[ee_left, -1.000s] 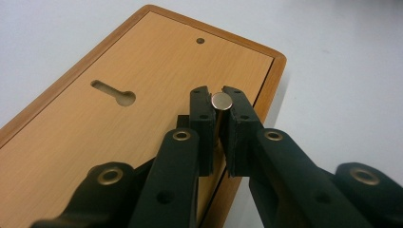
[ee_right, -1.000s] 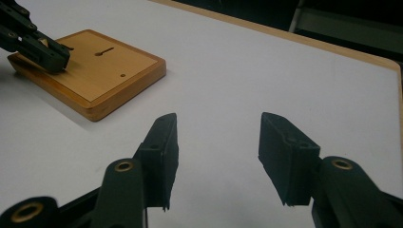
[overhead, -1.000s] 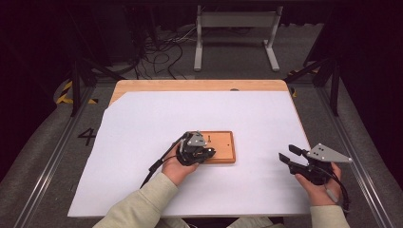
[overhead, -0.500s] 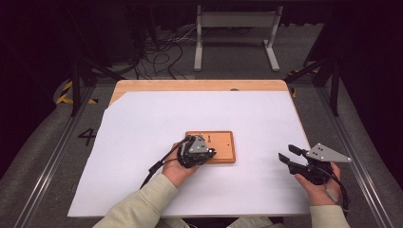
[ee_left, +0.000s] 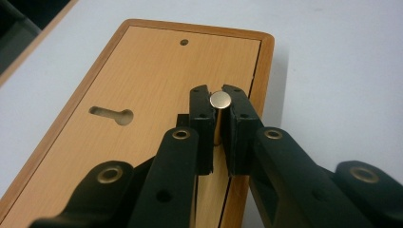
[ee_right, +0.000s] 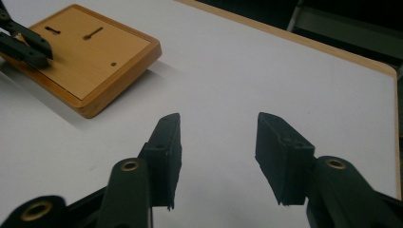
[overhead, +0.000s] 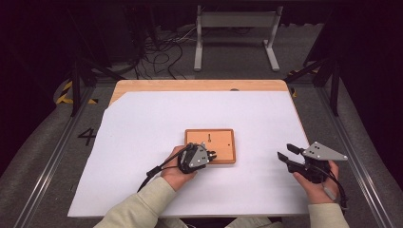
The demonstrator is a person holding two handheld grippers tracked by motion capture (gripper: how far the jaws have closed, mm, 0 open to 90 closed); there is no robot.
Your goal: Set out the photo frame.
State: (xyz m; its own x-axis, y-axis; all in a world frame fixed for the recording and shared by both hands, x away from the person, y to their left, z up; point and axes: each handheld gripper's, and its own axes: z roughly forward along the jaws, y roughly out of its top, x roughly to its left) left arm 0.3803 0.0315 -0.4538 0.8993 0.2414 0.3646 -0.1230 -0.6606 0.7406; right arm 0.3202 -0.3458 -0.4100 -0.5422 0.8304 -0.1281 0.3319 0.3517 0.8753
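Observation:
A wooden board point(overhead: 219, 142) lies flat in the middle of the white sheet, with a keyhole slot point(ee_left: 111, 115) and a small hole point(ee_left: 184, 42) in its face. My left gripper point(overhead: 211, 155) reaches over the board's near left corner. In the left gripper view my left gripper point(ee_left: 219, 105) is shut on a thin upright pin with a round brass head point(ee_left: 220, 98), which stands at the seam by the board's rim. My right gripper point(overhead: 286, 152) rests at the right of the sheet, apart from the board. Its jaws point(ee_right: 216, 130) stand open with nothing between them.
The white sheet point(overhead: 142, 123) covers most of the wooden table, whose bare far edge point(overhead: 199, 85) shows behind it. The right gripper view takes in the board point(ee_right: 95, 52) and the left gripper point(ee_right: 23, 45) at its top left. Cables and a metal stand point(overhead: 235, 21) lie on the floor beyond.
My left gripper has edged slightly toward the near side, still shut on the pin. The right gripper and the board have stayed put.

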